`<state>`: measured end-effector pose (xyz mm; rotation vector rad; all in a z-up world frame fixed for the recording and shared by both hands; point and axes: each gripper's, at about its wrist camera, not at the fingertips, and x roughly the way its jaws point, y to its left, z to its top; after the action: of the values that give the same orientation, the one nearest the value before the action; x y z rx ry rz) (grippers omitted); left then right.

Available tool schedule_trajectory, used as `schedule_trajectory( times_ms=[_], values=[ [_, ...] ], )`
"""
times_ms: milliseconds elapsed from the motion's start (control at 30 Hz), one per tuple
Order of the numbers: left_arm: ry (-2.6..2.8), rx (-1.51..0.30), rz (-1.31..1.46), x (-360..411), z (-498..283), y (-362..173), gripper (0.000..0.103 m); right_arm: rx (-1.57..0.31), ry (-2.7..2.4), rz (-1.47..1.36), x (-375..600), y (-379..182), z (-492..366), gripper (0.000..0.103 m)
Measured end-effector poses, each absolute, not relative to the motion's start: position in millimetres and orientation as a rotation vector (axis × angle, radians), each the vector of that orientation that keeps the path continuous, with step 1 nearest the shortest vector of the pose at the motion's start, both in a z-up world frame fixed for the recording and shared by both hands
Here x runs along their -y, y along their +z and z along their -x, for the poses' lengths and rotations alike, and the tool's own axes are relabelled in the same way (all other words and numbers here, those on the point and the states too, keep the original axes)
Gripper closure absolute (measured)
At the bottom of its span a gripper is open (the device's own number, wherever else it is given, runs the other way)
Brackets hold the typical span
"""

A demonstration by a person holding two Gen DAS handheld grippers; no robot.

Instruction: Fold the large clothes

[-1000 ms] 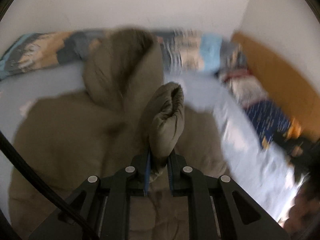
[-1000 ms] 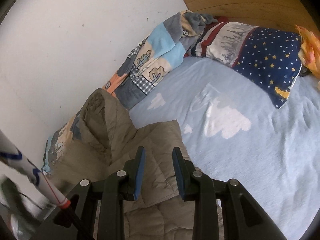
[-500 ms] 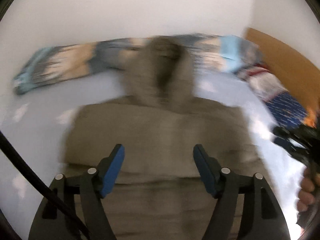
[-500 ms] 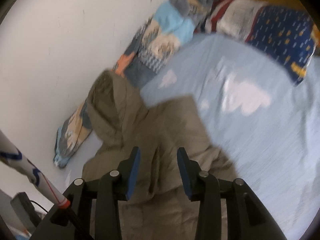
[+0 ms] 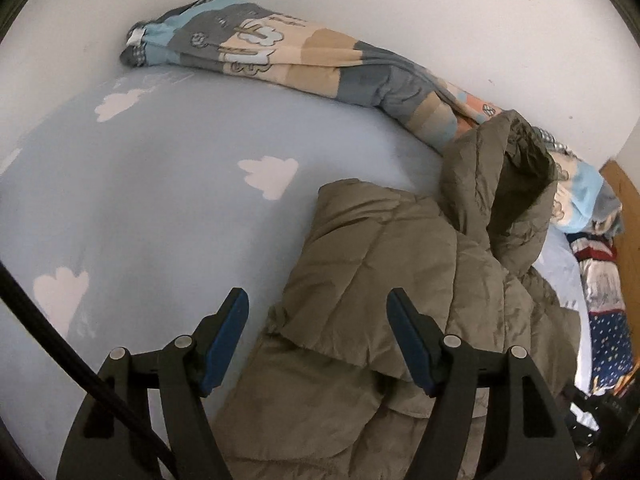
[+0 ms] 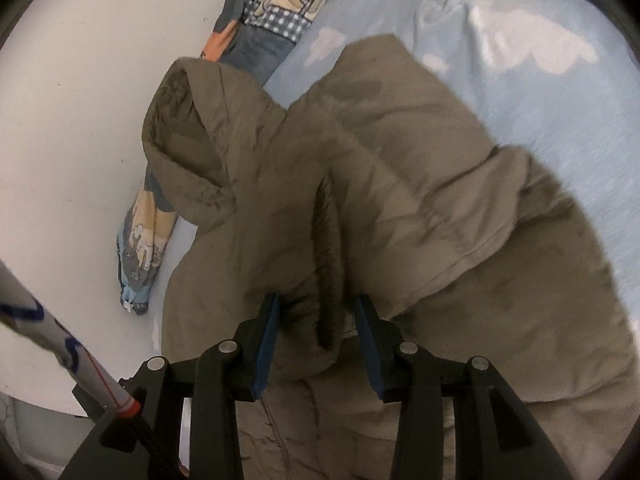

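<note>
Olive-brown quilted hooded jacket (image 5: 400,288) lies on the pale blue bed sheet printed with white clouds (image 5: 160,208), its hood (image 5: 500,176) propped against the rolled patchwork blanket in blue, grey and beige (image 5: 300,52) that runs along the white wall (image 5: 400,0). From the left wrist view we see the jacket's left edge, much bare sheet, and at far right a wooden headboard (image 5: 624,200) with a striped pillow (image 5: 596,272) and a star-print pillow (image 5: 608,340); the right wrist view hides these but shows us a folded-over sleeve (image 6: 460,208) and a dark crease down the jacket's middle. In that view a white pole with blue marks (image 6: 48,332) crosses the lower left corner.

Our left gripper (image 5: 318,340) hangs over the jacket's edge, jaws wide apart and holding nothing. Our right gripper (image 6: 316,332) tilts down above the jacket, jaws partly apart either side of a ridge of fabric; its pads do not appear to press on it.
</note>
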<state>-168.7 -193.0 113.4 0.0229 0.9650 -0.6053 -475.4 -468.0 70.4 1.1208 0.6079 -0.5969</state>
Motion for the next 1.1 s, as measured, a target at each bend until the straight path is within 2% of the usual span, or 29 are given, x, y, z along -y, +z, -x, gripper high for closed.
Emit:
schedule_trajectory(
  times_ms=[67,100,233,367,567,700,800,900,1100],
  values=[
    [-0.604,-0.956,-0.054,198,171,114,0.032,-0.615,-0.607,-1.097,464,70,469,0.064],
    [-0.602,-0.955,-0.064,202,170,112,0.032,-0.621,-0.622,-1.071,463,72,467,0.08],
    [-0.599,-0.948,-0.105,212,174,109,0.032,-0.608,-0.692,-0.956,459,93,469,0.085],
    [-0.568,-0.954,-0.213,226,180,96,0.032,-0.63,-0.826,-0.833,460,108,478,0.085],
    [-0.522,-0.946,-0.354,244,190,81,0.032,-0.709,-0.828,-0.906,475,84,483,0.082],
    [-0.534,-0.802,-0.316,240,206,113,0.032,-0.693,-0.875,-0.893,473,99,489,0.069],
    [-0.583,-0.698,-0.309,244,226,133,0.032,-0.639,-0.985,-0.744,461,126,495,0.069],
    [-0.669,-0.673,-0.345,260,248,134,0.032,-0.575,-0.986,-0.636,450,143,492,0.069],
    [-0.702,-0.691,-0.497,295,269,105,0.032,-0.67,-0.846,-0.576,441,127,452,0.069]
  ],
)
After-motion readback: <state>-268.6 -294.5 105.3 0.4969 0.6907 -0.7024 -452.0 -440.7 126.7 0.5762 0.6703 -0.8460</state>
